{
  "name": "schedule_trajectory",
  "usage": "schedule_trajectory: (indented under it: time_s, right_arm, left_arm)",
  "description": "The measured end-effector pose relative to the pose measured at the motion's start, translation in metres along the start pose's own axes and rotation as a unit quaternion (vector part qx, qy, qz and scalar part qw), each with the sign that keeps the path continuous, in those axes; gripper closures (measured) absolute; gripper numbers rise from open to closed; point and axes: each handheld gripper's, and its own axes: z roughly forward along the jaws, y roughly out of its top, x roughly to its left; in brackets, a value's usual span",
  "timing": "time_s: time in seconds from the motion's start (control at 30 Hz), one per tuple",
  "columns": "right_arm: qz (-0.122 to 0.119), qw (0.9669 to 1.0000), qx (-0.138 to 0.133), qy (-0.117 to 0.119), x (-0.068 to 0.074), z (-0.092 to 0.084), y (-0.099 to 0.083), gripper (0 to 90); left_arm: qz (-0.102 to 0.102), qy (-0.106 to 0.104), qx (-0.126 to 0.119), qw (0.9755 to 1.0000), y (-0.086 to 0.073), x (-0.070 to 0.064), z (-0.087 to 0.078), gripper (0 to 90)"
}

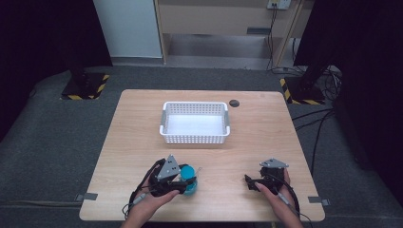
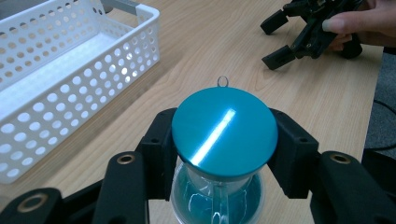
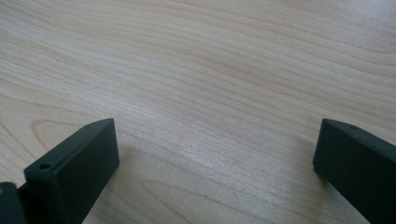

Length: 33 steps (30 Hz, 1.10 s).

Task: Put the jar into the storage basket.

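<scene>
The left gripper has its two black jaws pressed against either side of a teal hourglass, gripping just under the round top cap, so the clear glass bulb hangs down between them. From the high view the hourglass stands near the front edge of the wooden table, a little left of centre, with the person's left hand behind the tool.

If the aim is the white perforated basket beyond it, I'd say the hold wants to stay square on the cap: the glass waist looks fragile, and the smooth round rim could slip if the tool tilts. Lifting straight up before travelling forward seems wise, high enough to clear the basket wall, then lowering gently onto its floor.

The right gripper rests well apart on the right, jaws spread wide over bare wood, holding nothing.
</scene>
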Motion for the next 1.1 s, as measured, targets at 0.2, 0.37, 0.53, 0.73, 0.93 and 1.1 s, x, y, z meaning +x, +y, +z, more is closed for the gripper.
schedule_trajectory:
  time_s: [0.2, 0.37, 0.53, 0.73, 0.93, 1.1]
  right_arm:
    - [0.000, 1.0000, 0.000, 0.000, 0.000, 0.000, 0.000, 0.2]
    - [0.000, 1.0000, 0.000, 0.000, 0.000, 0.000, 0.000, 0.2]
    - [0.000, 1.0000, 0.000, 0.000, 0.000, 0.000, 0.000, 0.2]
    - [0.000, 1.0000, 0.000, 0.000, 0.000, 0.000, 0.000, 0.1]
    - [0.000, 1.0000, 0.000, 0.000, 0.000, 0.000, 0.000, 0.1]
    - [0.000, 1.0000, 0.000, 0.000, 0.000, 0.000, 0.000, 0.2]
  left_arm:
    - [0.002, 0.005, -0.001, 1.0000, 0.015, 0.016, -0.006, 47.0]
    - [0.003, 0.004, -0.002, 1.0000, 0.030, 0.031, -0.007, 47.1]
    - [0.003, 0.007, -0.004, 1.0000, 0.044, 0.045, -0.006, 47.1]
    - [0.007, 0.014, -0.008, 0.9999, 0.063, 0.059, -0.004, 47.1]
    - [0.011, 0.017, -0.009, 0.9997, 0.080, 0.074, -0.001, 47.1]
    - [0.009, 0.022, -0.008, 0.9997, 0.092, 0.086, 0.004, 47.2]
